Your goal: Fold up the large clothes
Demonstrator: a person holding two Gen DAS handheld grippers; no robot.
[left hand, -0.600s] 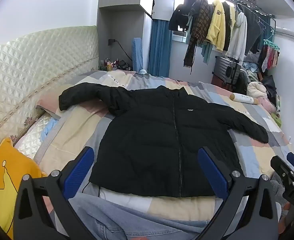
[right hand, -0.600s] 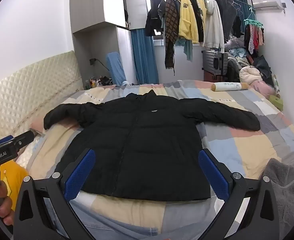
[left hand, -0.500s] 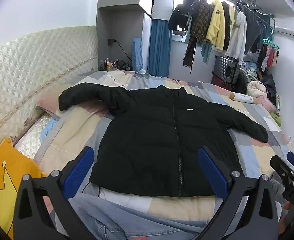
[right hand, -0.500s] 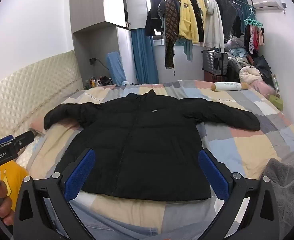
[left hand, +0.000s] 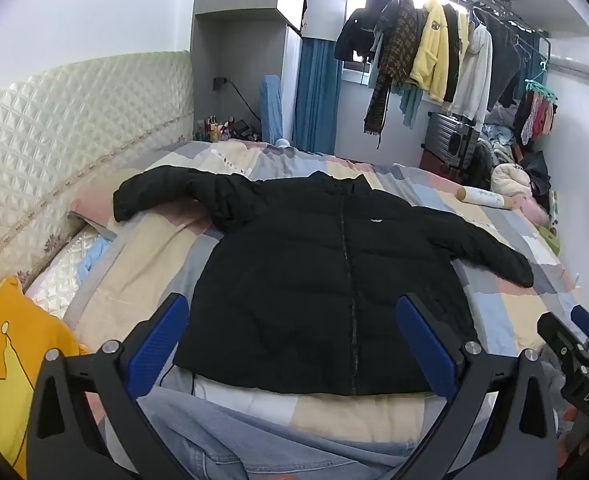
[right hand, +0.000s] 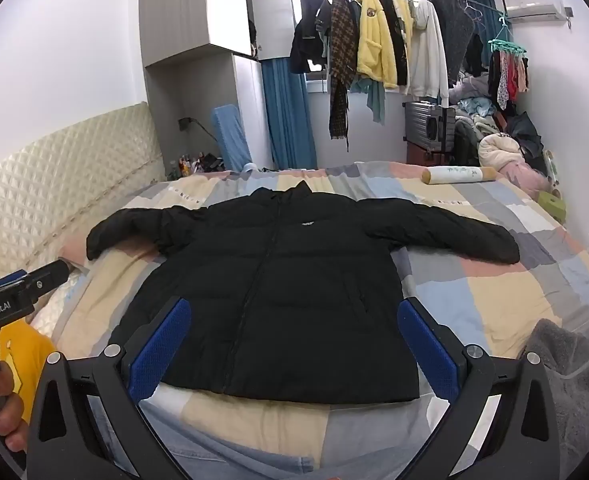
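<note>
Nothing has shifted since the earlier frames: the jacket lies just as it did, and both tools sit in the same place in their views. The black jacket (left hand: 326,280) is spread flat, front up and zipped, on the patchwork bed cover (left hand: 134,276), collar toward 12 o'clock and hem toward 6 o'clock, with one sleeve reaching out to about 10 o'clock and the other to about 3 o'clock. The left tool (left hand: 294,342) hangs over the near edge of the bed with its jaws wide apart and nothing between them — the hem shows in the gap between the blue pads (left hand: 156,346), beyond them and untouched. The right tool (right hand: 294,344) is likewise wide and empty, tilted down toward the hem, the jacket's body filling the view from its centre up to 12 o'clock. In the right view the left tool's handle shows at 8 o'clock, held by a hand (right hand: 2,416); in the left view the right tool's body shows at 4 o'clock. A rolled white bolster (right hand: 458,175) lies on the bed at about 1 o'clock, well apart from the jacket, and a yellow cushion (left hand: 10,364) sits at 8 o'clock beside the quilted headboard (left hand: 74,120).
</note>
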